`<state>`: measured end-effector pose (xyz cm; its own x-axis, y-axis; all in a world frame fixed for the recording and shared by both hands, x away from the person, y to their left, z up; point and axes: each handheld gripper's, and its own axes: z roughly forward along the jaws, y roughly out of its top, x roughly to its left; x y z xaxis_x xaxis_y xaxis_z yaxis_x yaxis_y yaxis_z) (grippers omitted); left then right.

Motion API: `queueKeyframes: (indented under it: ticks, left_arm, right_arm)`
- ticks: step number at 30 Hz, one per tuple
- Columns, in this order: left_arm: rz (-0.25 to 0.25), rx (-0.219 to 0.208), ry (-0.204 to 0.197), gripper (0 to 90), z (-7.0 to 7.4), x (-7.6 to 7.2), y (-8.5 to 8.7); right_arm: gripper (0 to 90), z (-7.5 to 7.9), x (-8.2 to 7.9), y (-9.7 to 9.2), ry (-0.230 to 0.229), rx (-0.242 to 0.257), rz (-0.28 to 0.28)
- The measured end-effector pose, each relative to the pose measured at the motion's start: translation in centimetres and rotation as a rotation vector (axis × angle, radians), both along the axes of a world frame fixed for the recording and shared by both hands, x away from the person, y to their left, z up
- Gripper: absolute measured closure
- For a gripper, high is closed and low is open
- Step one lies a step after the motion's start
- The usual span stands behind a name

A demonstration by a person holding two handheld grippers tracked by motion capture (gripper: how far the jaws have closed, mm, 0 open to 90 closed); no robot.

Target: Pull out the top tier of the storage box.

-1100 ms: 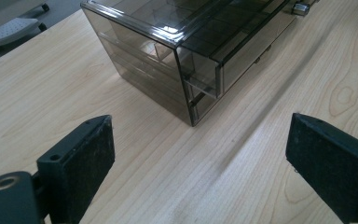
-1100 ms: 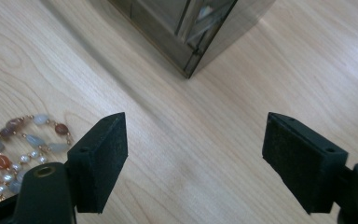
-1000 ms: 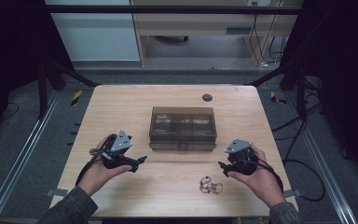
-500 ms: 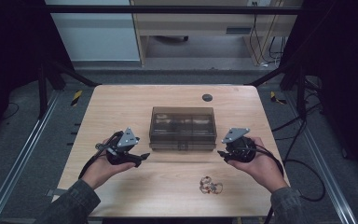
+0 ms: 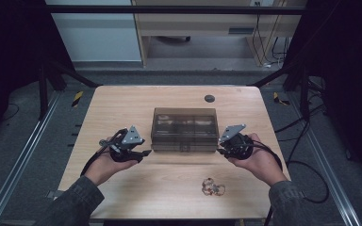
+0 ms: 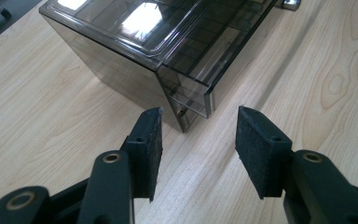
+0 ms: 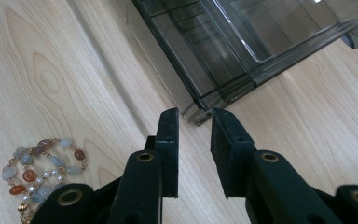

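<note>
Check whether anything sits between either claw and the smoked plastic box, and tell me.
Nothing visible does. The left claw and right claw, jaws just closing with nothing between them, each face a front corner of the box across bare table. The bead bracelet lies aside, nearer the person.

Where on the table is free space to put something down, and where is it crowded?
Free: the wide strip of the table behind the smoky clear box, apart from a small dark round spot, and the near strip left of the beaded bracelet. Crowded: both front corners of the box, where the left gripper and right gripper sit.
</note>
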<state>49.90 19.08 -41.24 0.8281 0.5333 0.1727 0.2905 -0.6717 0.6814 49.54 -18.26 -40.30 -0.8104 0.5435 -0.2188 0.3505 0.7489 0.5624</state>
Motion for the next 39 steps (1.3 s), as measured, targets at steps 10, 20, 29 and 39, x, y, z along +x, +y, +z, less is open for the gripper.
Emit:
queueKeyframes:
  ticks: [10, 20, 29, 39]
  left_arm:
    - [-0.036, -0.039, 0.032, 61.7, -0.3, 0.4, -0.2]
    - [-0.063, -0.022, 0.045, 67.5, 0.2, 0.8, -0.6]
    - [-0.073, -0.003, 0.068, 70.9, 0.0, 1.2, -0.7]
    - [-0.061, -0.015, 0.083, 77.0, -0.2, 1.6, -1.1]
  right_arm:
    - [77.0, -0.1, 0.3, 0.6, 0.0, -0.02, 0.012]
    - [81.9, 0.2, 0.4, 0.5, 0.002, -0.029, 0.012]
    - [85.1, 0.2, 0.4, 0.5, -0.008, -0.031, 0.015]
    - [85.2, 0.2, 0.5, 0.4, 0.003, -0.021, 0.012]
